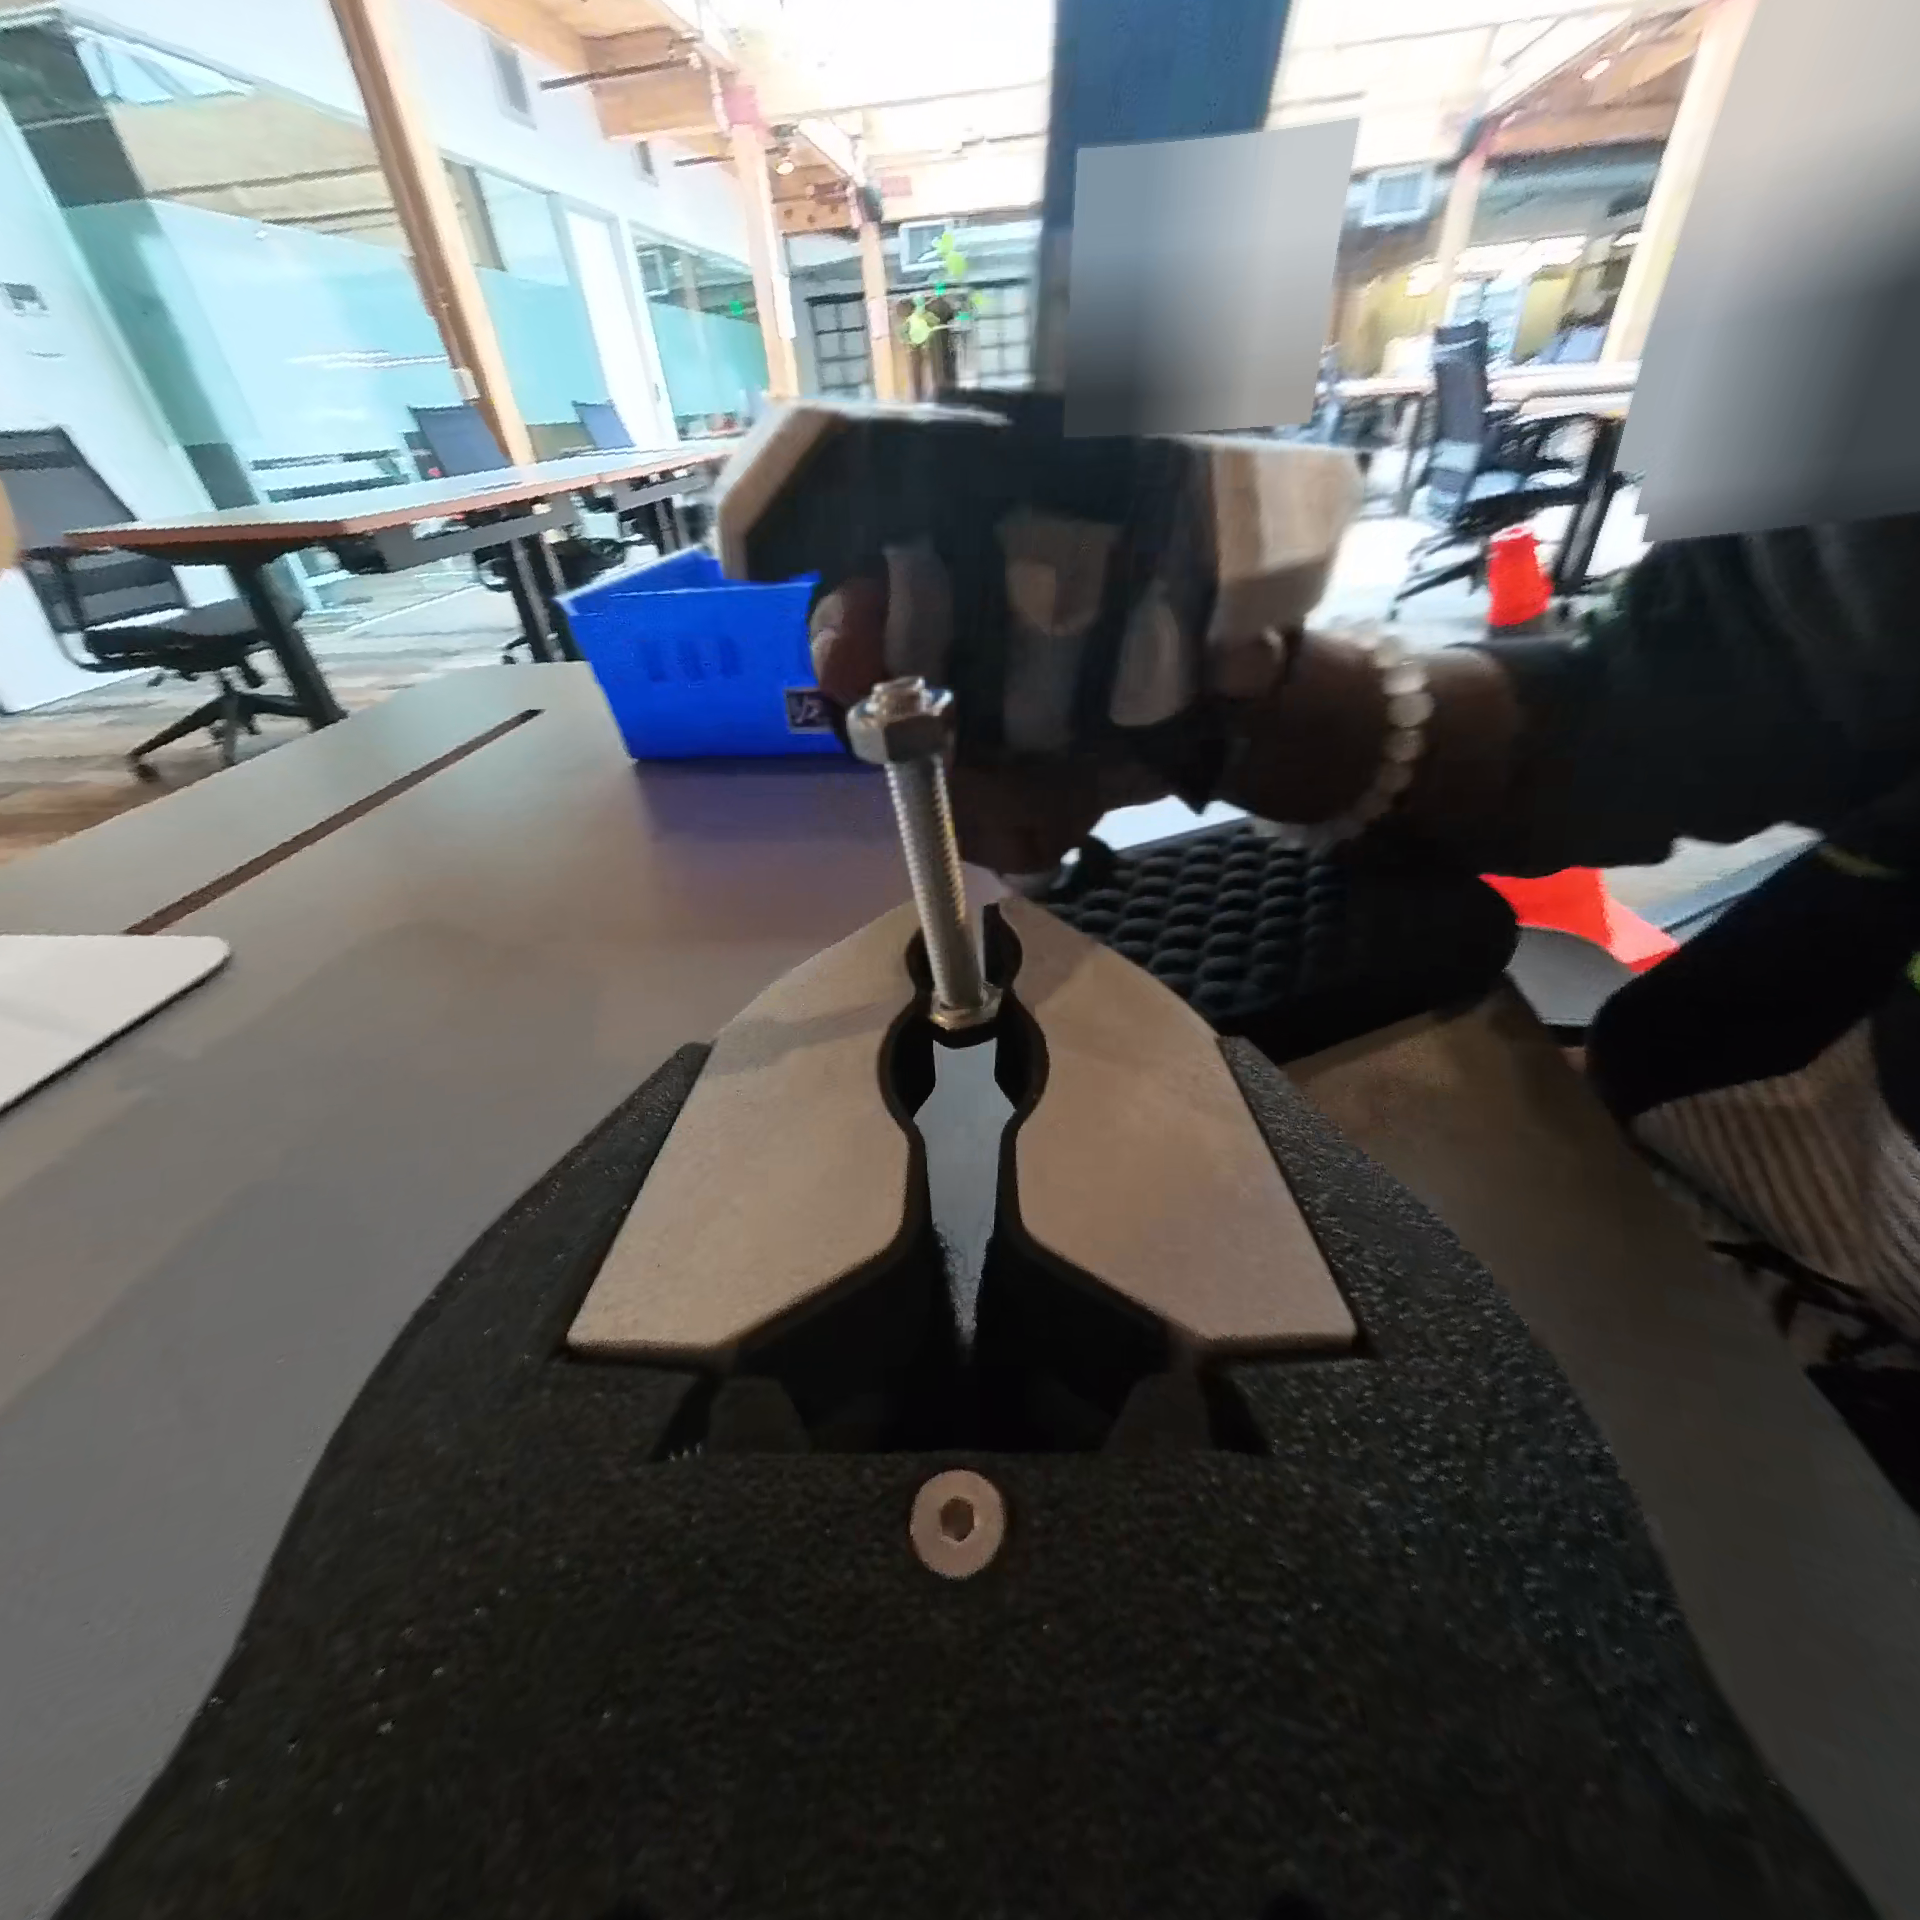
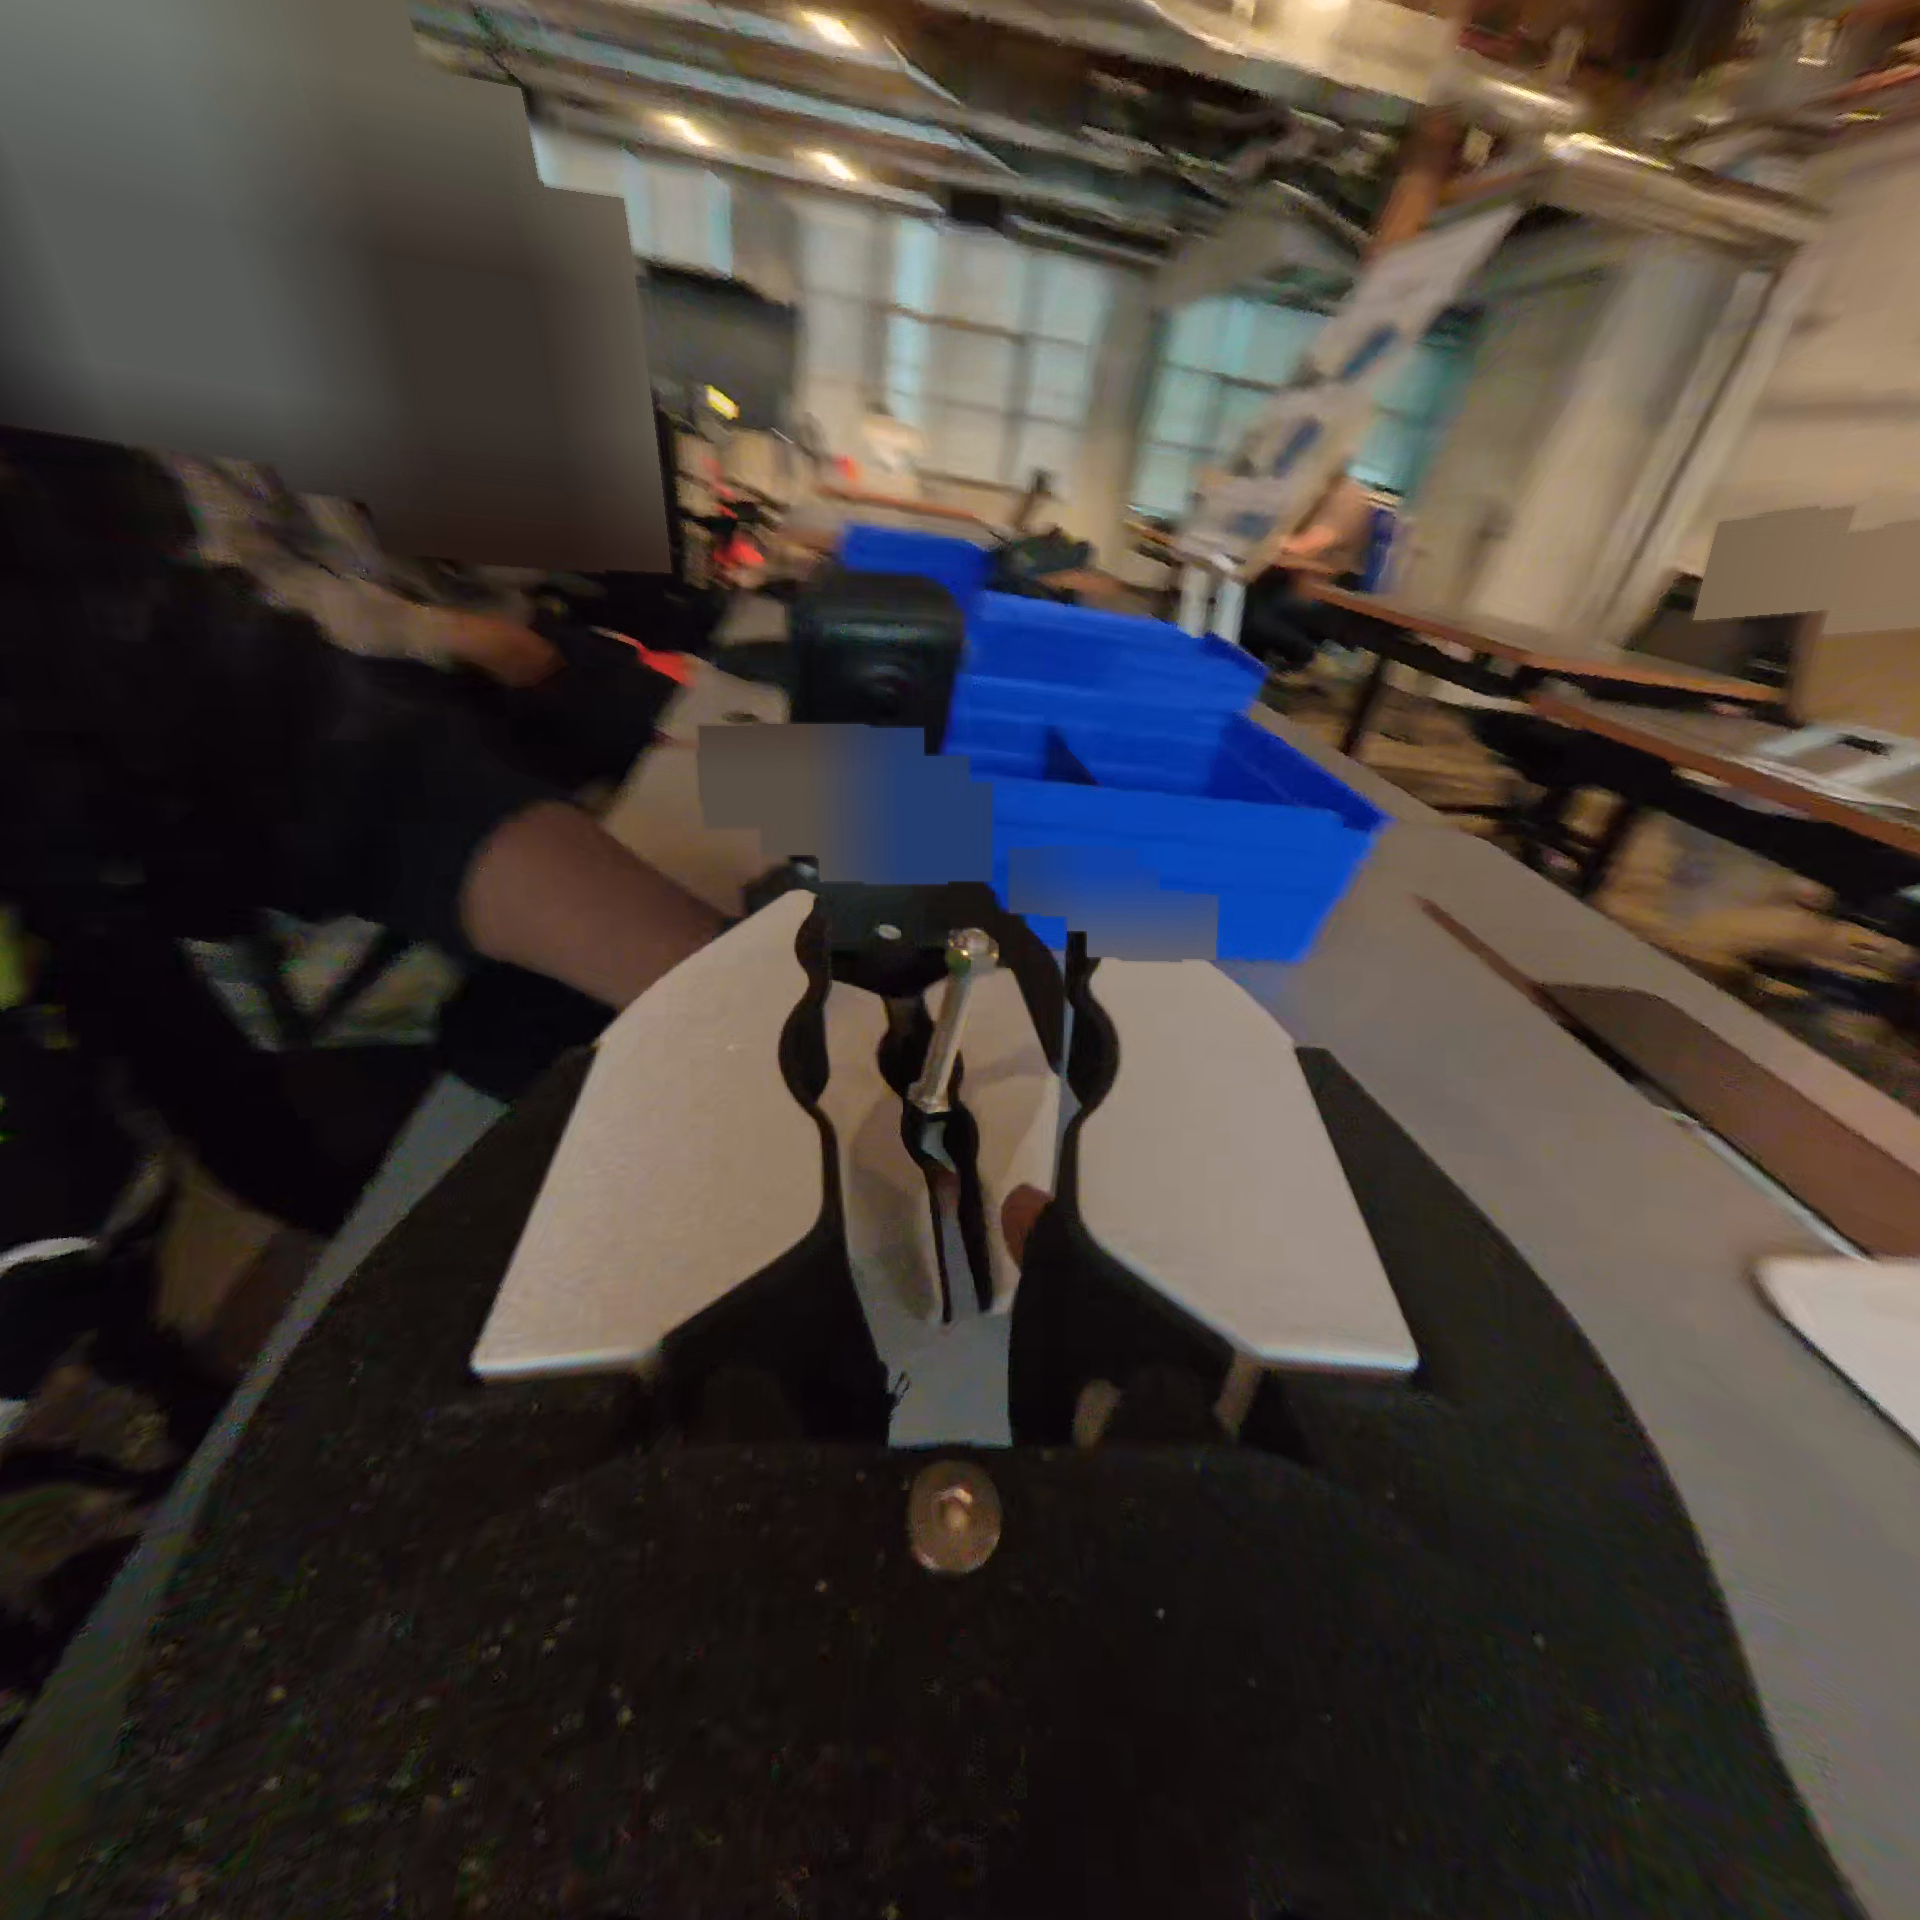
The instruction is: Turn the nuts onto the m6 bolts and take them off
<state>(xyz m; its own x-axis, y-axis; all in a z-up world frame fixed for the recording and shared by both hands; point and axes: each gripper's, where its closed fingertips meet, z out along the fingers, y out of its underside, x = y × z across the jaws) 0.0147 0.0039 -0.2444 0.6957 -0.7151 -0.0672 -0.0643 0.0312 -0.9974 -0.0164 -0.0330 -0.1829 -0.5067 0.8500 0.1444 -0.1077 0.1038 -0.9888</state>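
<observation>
A: Nut and bolt first. Small silver hex nut [image 1: 902, 724] sits at the very tip of the long threaded silver steel bolt [image 1: 940, 883]. Bolt head [image 1: 964, 1010] is down in the notch of the left tool [image 1: 961, 997], grey fingers [image 1: 821, 1039] clenched on it from both sides.

B: Bolt's attitude?

A: Long axis runs up and away from the left tool, leaning a little to the left at the top in the left wrist view. Whole assembly is held in the air over the dark grey tabletop [image 1: 416, 987], blue plastic bin [image 1: 686, 665] beyond it.

B: Right tool?

A: Right tool [image 2: 940, 997] is spread wide, nothing gripped. In its own view, which is blurred, the bolt [image 2: 940, 1039] stands between the two pale fingers [image 2: 1174, 1122] with clear space either side, nut end [image 2: 971, 948] pointing away toward the fingertips. Neither pad touches.

B: So which way does the nut lie from it?

A: Straight ahead, near the fingertip line, slightly right of centre. My judgement: the right tool is the one placed to work the nut; it needs to close square across the hex flats, at right angles to the bolt axis, while the left tool holds the head.

B: Progress?

A: Nut barely engaged or nearly off; cannot tell which.
</observation>
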